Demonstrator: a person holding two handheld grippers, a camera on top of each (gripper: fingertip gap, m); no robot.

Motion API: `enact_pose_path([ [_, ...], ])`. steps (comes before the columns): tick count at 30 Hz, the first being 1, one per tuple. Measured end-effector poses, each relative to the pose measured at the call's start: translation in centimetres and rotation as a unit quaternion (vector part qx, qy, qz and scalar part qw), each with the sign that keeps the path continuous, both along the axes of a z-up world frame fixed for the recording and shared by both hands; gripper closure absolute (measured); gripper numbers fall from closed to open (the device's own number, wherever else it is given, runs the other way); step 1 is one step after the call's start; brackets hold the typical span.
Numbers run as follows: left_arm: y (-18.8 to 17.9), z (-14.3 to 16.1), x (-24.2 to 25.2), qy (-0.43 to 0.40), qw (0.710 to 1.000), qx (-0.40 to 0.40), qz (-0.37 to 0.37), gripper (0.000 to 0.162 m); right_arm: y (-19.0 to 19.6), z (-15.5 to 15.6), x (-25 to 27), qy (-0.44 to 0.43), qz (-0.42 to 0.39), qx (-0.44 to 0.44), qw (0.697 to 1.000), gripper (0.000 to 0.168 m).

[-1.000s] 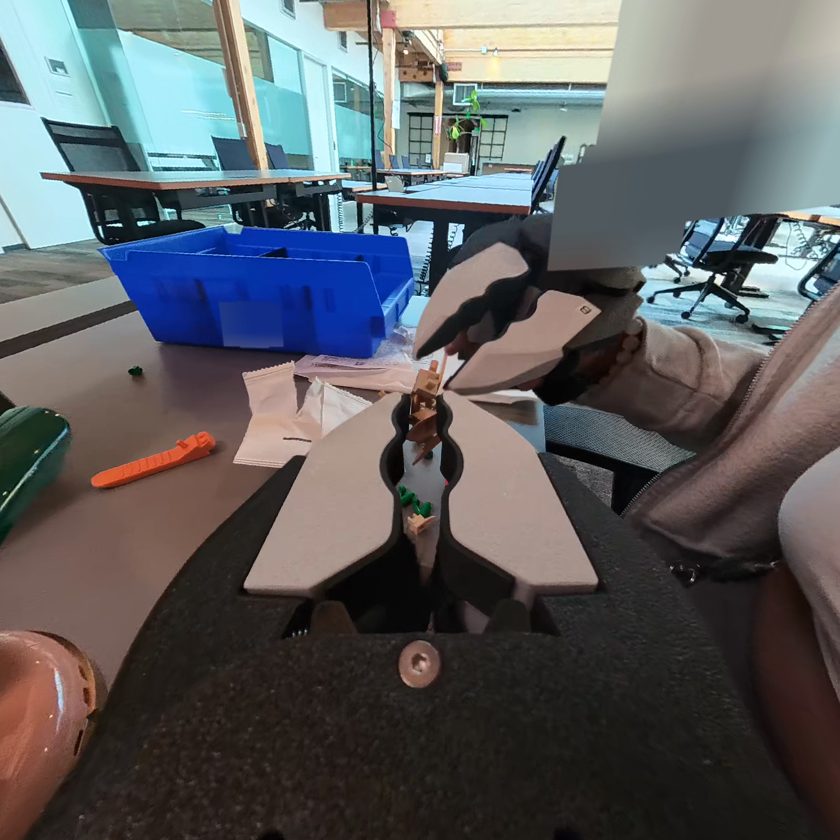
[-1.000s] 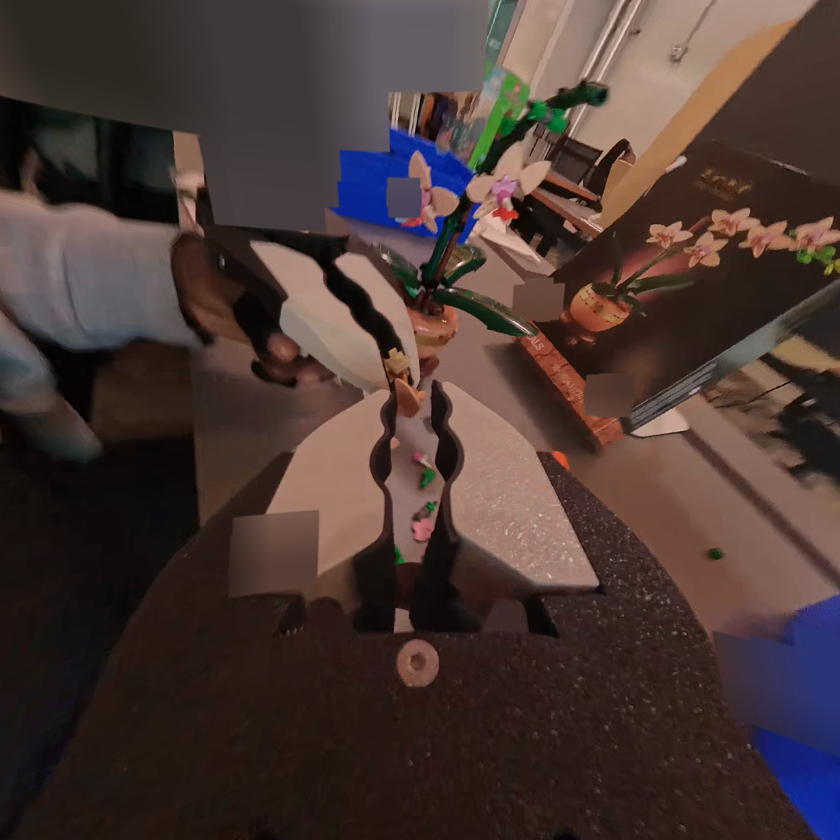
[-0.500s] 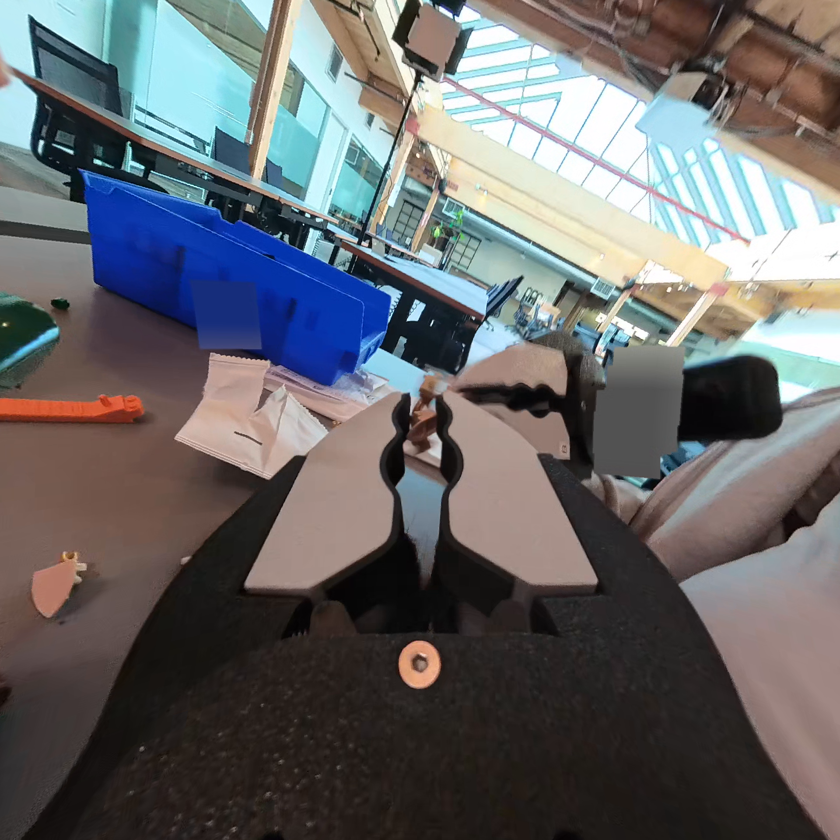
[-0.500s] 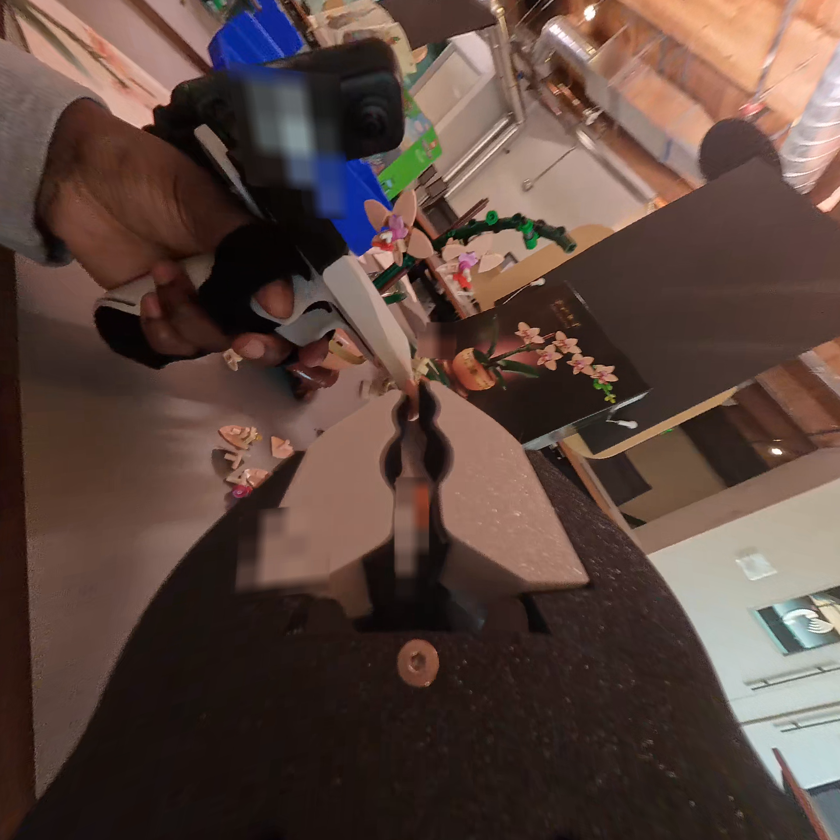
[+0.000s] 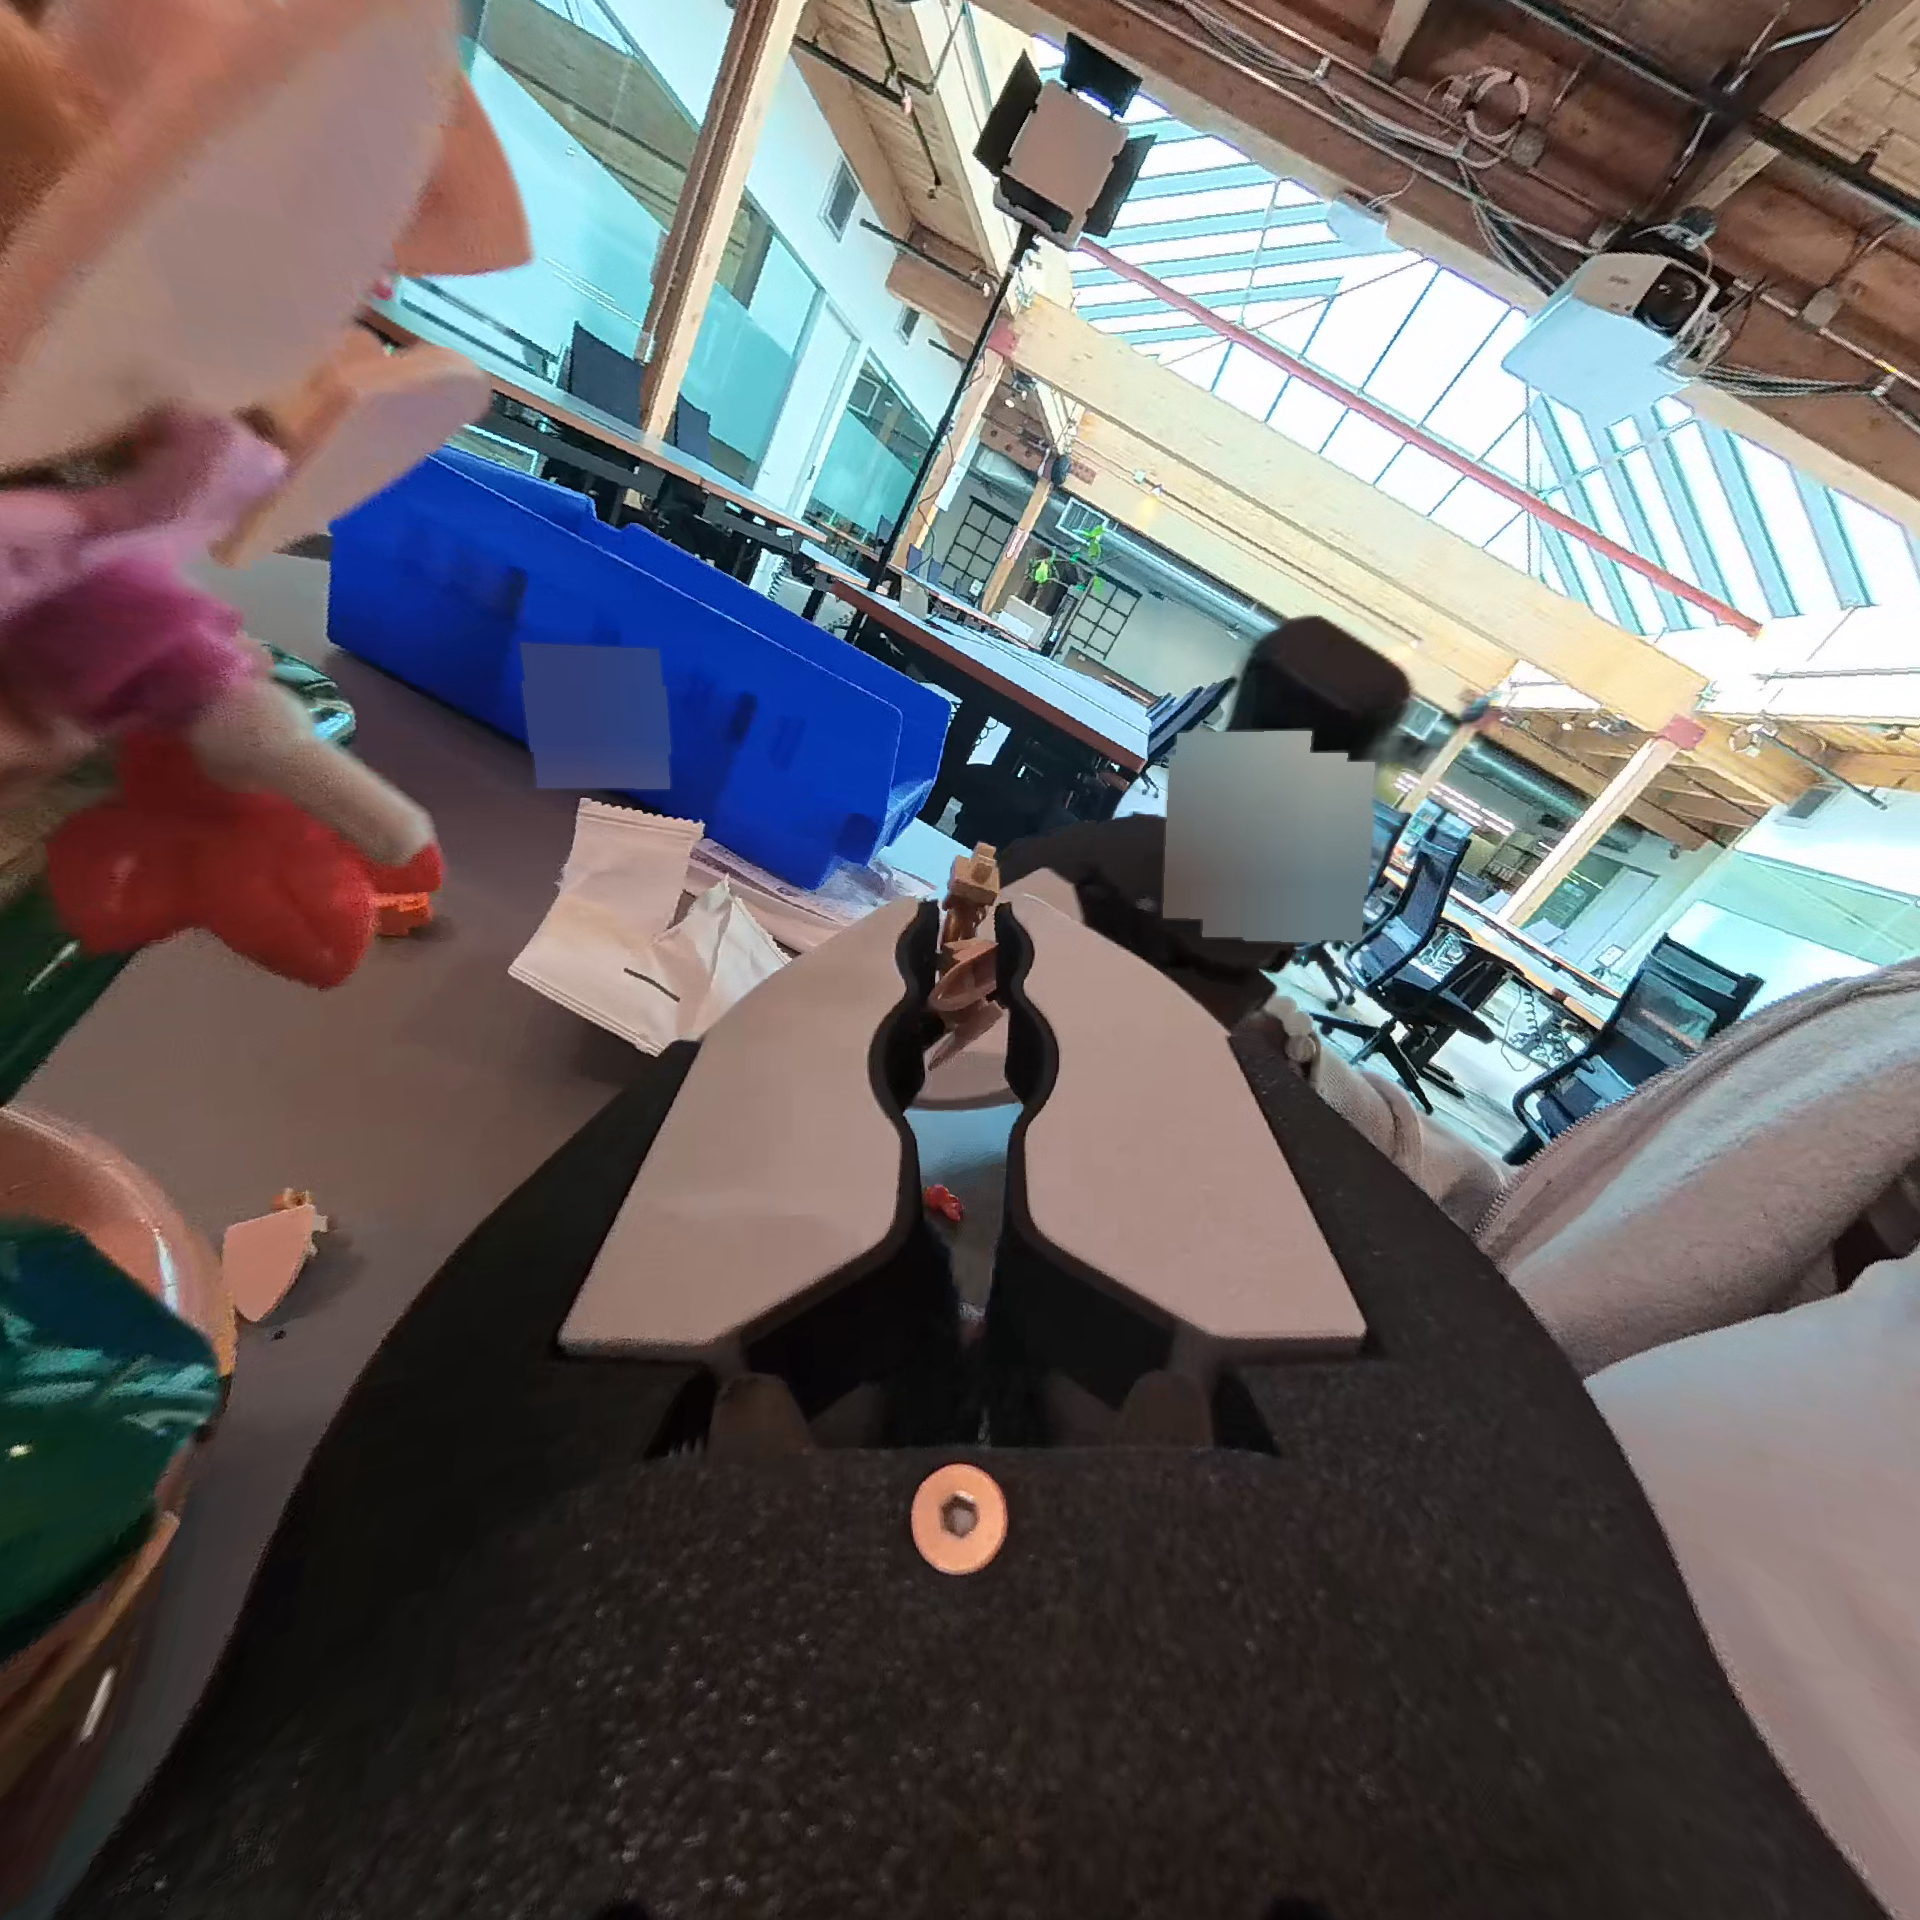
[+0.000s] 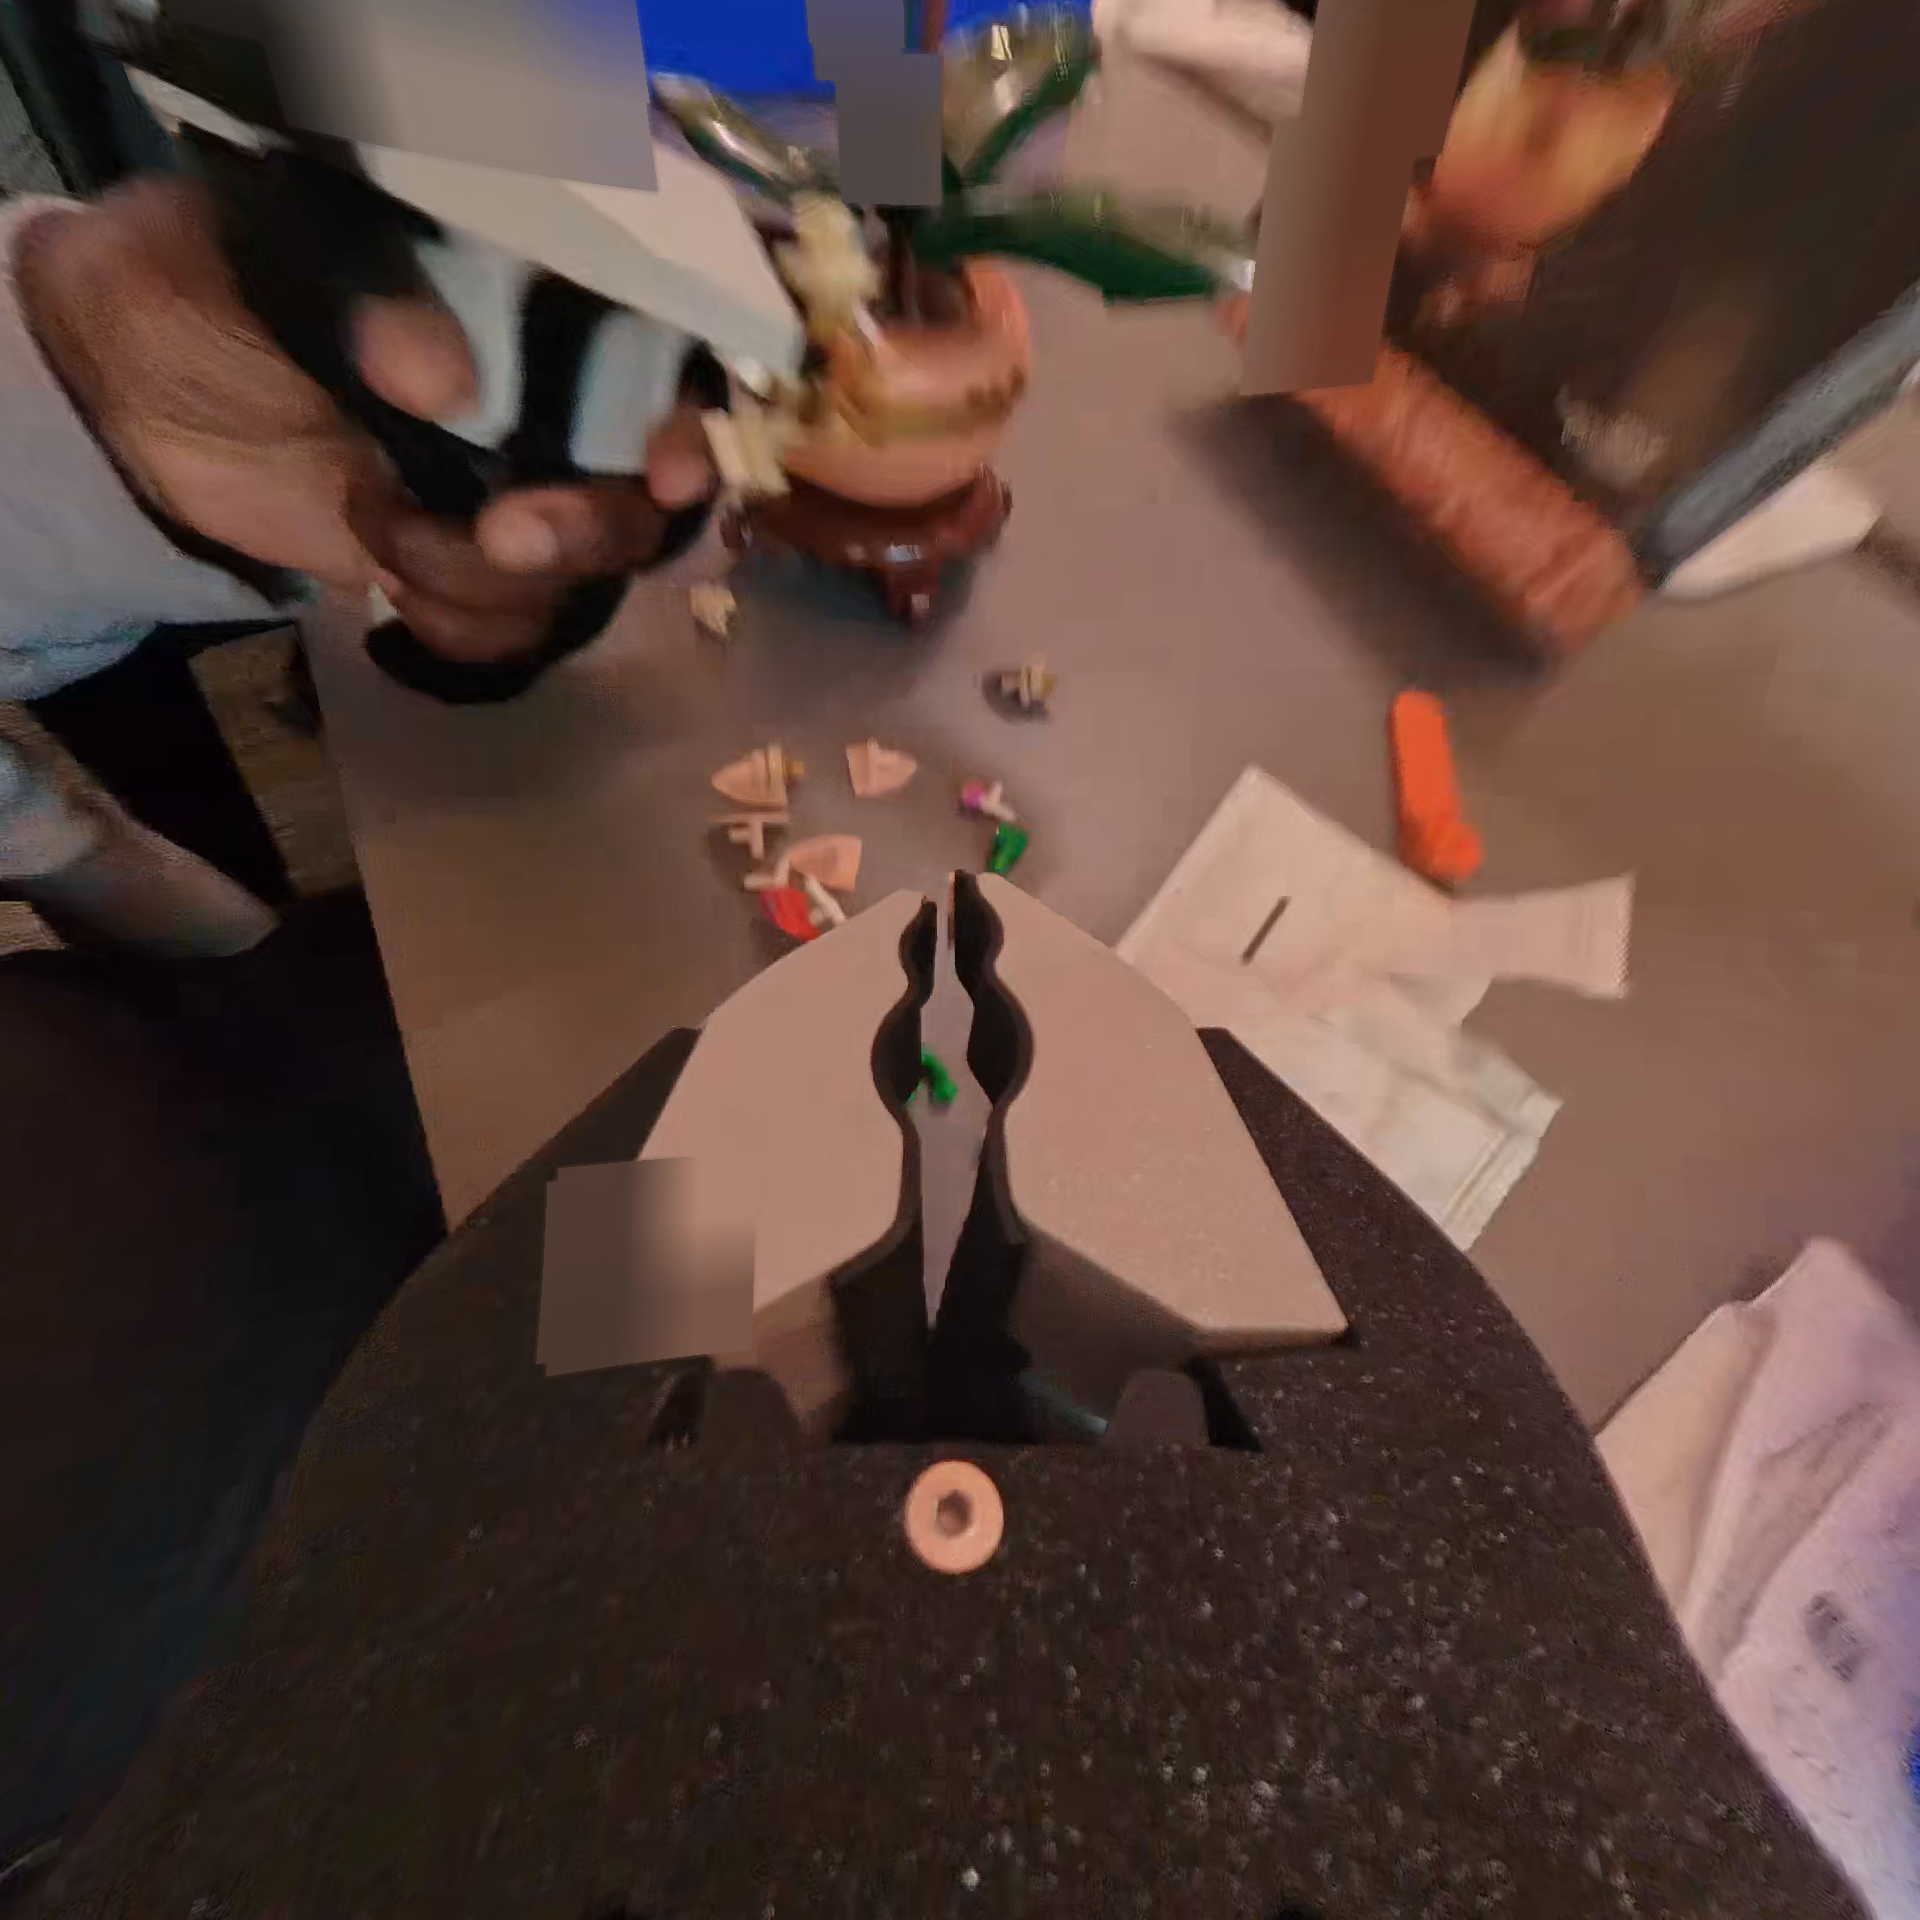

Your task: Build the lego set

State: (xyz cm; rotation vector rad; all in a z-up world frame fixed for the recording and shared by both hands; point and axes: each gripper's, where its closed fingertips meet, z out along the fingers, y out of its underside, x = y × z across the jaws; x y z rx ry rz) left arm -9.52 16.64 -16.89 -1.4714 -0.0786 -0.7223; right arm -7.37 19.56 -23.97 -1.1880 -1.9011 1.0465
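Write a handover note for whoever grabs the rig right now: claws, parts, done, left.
Left claw: shut on a small tan flower sub-assembly, held up off the table.
Right claw: shut, nothing between its fingers, above the loose pieces on the table.
Orchid model stands in its pot behind them; orange separator tool lies beside the white bags.
Done: pot, stem, some blooms.
Left: fit the held sub-assembly, then build up the loose petals.

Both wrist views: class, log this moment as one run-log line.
left gripper: shut on tan lego piece | right gripper: shut, empty | loose pieces on table
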Motion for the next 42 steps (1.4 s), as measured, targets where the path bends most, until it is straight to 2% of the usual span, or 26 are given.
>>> enact_pose_path([
  [2,0.1,-0.2,-0.1,0.004,1.0,-0.004,0.003,0.153,0.2,-1.4,0.0,-0.049,0.007,-0.01,0.999,0.159],
  [7,0.2,-0.6,0.1,0.023,1.0,-0.01,0.002,0.152,0.6,-1.8,-0.1,-0.081,0.002,-0.018,0.997,0.14],
  [9,0.2,-0.8,0.2,0.022,1.0,-0.012,0.0,0.152,0.3,-2.7,0.5,-0.132,0.016,-0.038,0.99,0.126],
  [13,0.3,-1.1,0.2,0.056,0.998,-0.017,0.009,0.153,1.2,-3.4,0.3,-0.137,-0.008,-0.015,0.99,0.115],
  [14,0.3,-1.1,0.3,0.059,0.998,-0.016,0.007,0.153,1.1,-2.6,0.0,-0.111,-0.007,-0.019,0.994,0.117],
  [16,0.3,-1.3,0.4,0.059,0.998,-0.021,0.002,0.153,1.1,-0.5,-0.5,-0.047,-0.011,-0.033,0.998,0.135],
  [18,0.3,-1.5,0.6,0.056,0.998,-0.022,-0.008,0.152,1.6,0.4,-0.4,-0.027,-0.013,-0.011,0.999,0.153],
  [20,0.3,-1.7,1.0,0.065,0.998,-0.021,-0.018,0.152,0.3,3.3,-0.4,0.043,0.02,-0.042,0.998,0.157],
  [22,0.3,-1.7,1.4,0.08,0.996,-0.019,-0.024,0.152,-1.5,6.2,-0.1,0.087,0.069,-0.126,0.986,0.152],
  [23,0.3,-1.7,1.6,0.085,0.996,-0.017,-0.027,0.152,-1.9,6.4,0.0,0.073,0.084,-0.148,0.983,0.147],
  [25,0.3,-1.6,2.0,0.087,0.996,-0.014,-0.034,0.152,-2.0,5.8,0.0,0.043,0.095,-0.146,0.984,0.147],
  [31,0.2,-1.6,2.3,0.084,0.995,-0.015,-0.046,0.152,-2.8,5.2,-0.1,0.041,0.125,-0.11,0.985,0.165],
  [35,0.0,-0.9,2.2,0.052,0.997,0.001,-0.052,0.152,-3.1,5.7,0.0,0.067,0.127,-0.093,0.985,0.167],
  [39,0.0,-0.2,1.5,0.032,0.999,0.02,-0.029,0.152,-3.0,6.5,-0.6,0.115,0.07,-0.102,0.986,0.167],
  [42,0.4,-0.6,1.0,0.048,0.999,0.008,0.01,0.152,-2.4,6.2,-1.1,0.153,-0.011,-0.056,0.987,0.167],
])
